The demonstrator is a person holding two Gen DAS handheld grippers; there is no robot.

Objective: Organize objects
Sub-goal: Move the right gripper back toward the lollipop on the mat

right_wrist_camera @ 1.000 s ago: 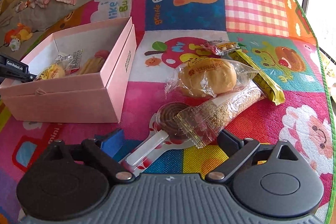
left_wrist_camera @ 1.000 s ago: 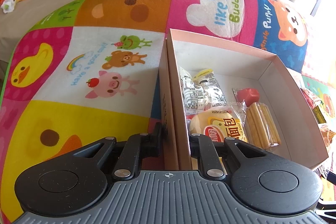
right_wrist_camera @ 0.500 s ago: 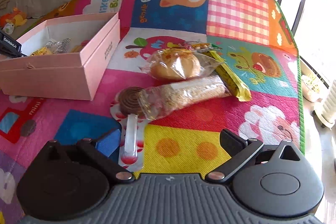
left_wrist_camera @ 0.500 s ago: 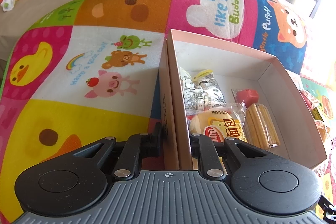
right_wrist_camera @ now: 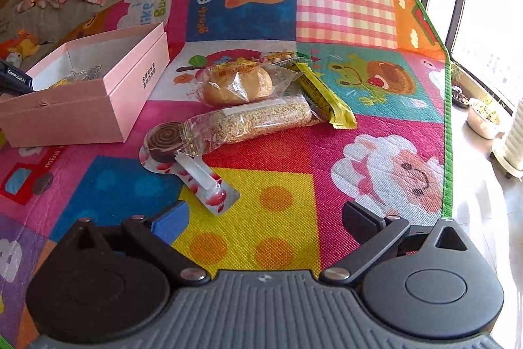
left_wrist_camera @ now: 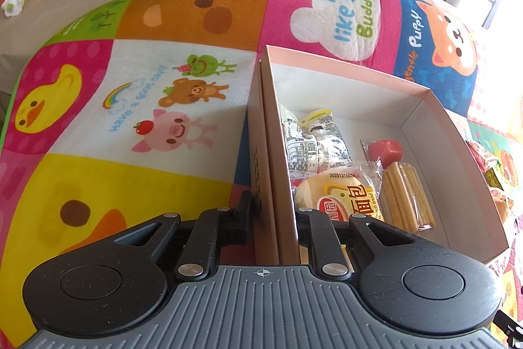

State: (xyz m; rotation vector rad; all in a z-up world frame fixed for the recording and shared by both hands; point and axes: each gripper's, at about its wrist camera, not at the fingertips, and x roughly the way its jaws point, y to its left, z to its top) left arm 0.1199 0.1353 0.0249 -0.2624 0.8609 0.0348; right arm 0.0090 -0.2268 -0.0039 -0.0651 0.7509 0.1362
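Through the left wrist view first: left gripper clamped on the near left wall of the pink box, one finger outside, one inside, wall pinched between. Holds the box steady on the play mat, as judged from the grip. Inside, near end: packaged bread touching the inner finger's side, pack of yellow sticks just to its right, long axis running near to far. Farther in: red wrapped sweet and two printed packets against the left wall. Far half of the box floor bare, so room for more.

Across the right wrist view: right gripper with fingers spread wide, nothing between them, hovering above the mat. Loose snacks ahead and slightly left of the jaws: swirl lollipop nearest, stick end pointing toward the gripper, round head far and left, long axis slanting from near right to far left. Behind it, grain bar pack lying across, long axis left to right, overlapping the lollipop's head. Farther still, bun in clear wrap, yellow wrapped bar slanting near right, small packet at the back. Pink box at far left, open top up.

Judged nearer to the loose pile: the right gripper, with the lollipop stick as the likeliest first grab, jaws needing to close across the stick, then carry left into the box.
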